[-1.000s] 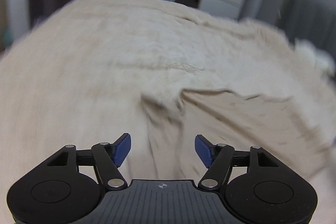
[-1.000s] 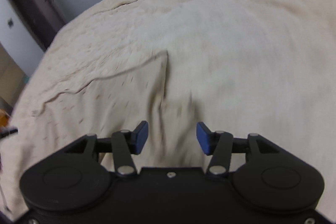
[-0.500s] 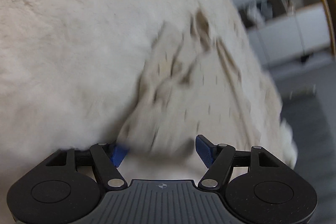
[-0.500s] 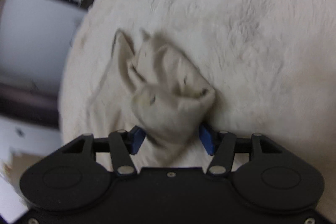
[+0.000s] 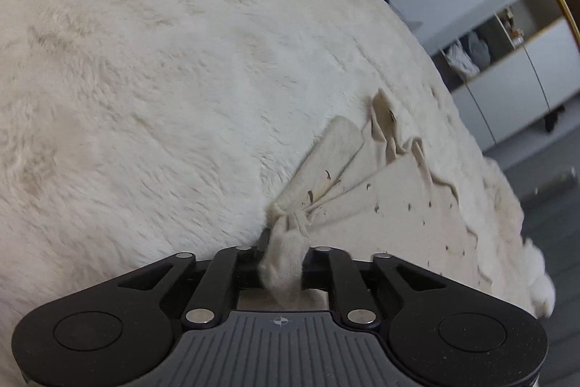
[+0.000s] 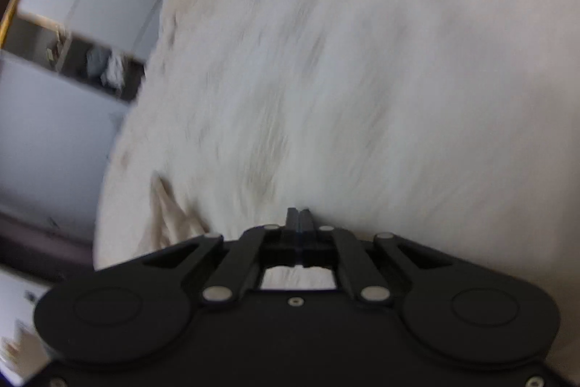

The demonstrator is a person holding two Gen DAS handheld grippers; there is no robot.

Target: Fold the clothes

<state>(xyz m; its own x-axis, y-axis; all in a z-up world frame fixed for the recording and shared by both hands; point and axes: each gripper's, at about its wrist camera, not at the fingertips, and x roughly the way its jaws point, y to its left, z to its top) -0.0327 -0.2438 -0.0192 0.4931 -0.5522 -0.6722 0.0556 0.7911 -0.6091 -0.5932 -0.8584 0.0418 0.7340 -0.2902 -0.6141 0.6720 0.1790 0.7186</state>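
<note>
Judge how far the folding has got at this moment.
Done: no fold shows; the garment lies rumpled on the blanket. In hand: the left tongs pinch a bunched corner; the right tongs are shut, with no cloth visible between them. Left: all the folding.

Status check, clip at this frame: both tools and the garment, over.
Left tool shut on beige garment, corner bunched. Right tool shut, nothing visible between fingers. Garment lies on fluffy blanket. Nothing in the way.
</note>
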